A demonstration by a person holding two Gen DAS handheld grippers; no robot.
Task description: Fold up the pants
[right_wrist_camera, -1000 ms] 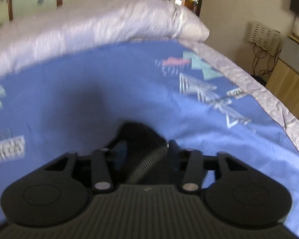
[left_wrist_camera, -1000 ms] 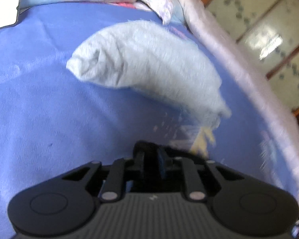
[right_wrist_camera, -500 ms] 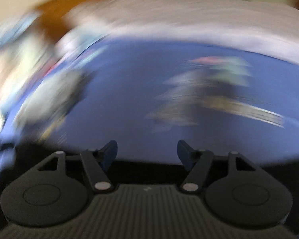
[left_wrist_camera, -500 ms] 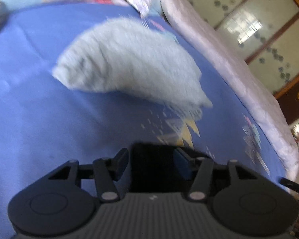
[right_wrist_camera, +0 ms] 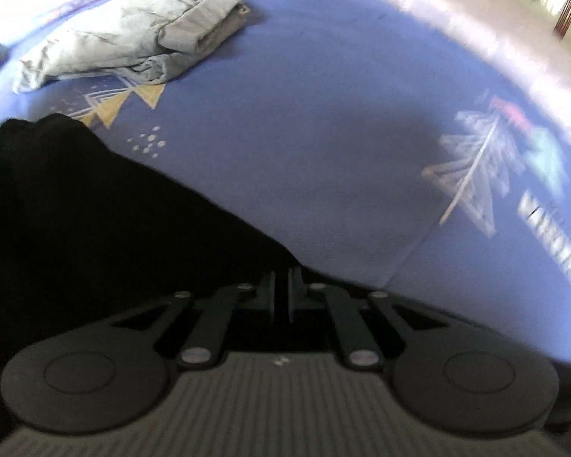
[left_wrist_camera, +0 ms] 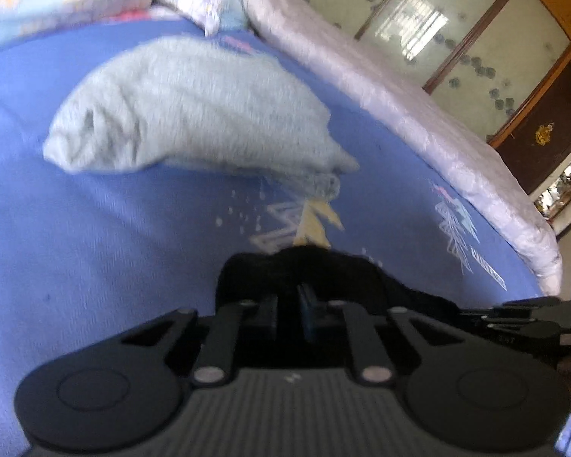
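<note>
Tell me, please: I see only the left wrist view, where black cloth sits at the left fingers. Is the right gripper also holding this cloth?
Observer: Yes. In the right wrist view the right gripper is shut on an edge of the black pants.
Operator: How much of the pants shows there?
Observer: A broad dark sheet; it runs from the jaws up to the left border of that view, over the blue bedsheet.
Operator: Does it touch the grey garment?
Observer: No. The grey garment lies apart, farther up the bed, with bare bedsheet between them. Its right end shows a folded band.
</note>
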